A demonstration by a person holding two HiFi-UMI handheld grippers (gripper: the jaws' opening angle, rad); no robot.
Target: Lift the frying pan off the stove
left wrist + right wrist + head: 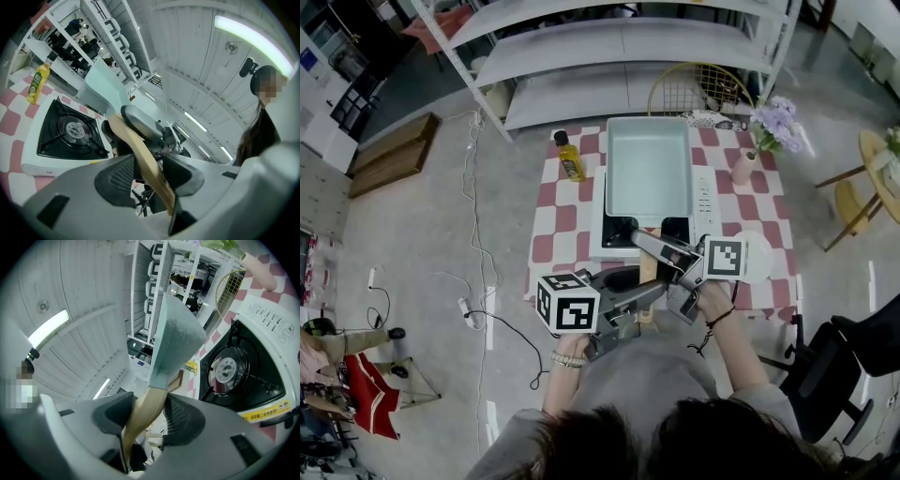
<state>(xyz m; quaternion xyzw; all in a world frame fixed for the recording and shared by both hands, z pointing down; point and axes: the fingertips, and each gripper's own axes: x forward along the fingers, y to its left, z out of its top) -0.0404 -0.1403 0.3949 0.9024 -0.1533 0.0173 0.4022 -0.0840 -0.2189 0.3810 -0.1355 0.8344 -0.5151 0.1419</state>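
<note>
Left gripper (146, 177) and right gripper (147, 412) jaws clamp the frying pan (647, 169) handle (149, 401), apparently above the stove (705, 202).

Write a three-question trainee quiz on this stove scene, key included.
1. True or false: the frying pan rests on the burner.
2. What do the left gripper and the right gripper both clamp? A) the pan's wooden handle B) a spatula C) a lid
3. Fill in: in the head view, the yellow bottle stands on the checked cloth to the stove's ____.
Key: 1 false, the burner is bare in both gripper views; 2 A; 3 left.
</note>
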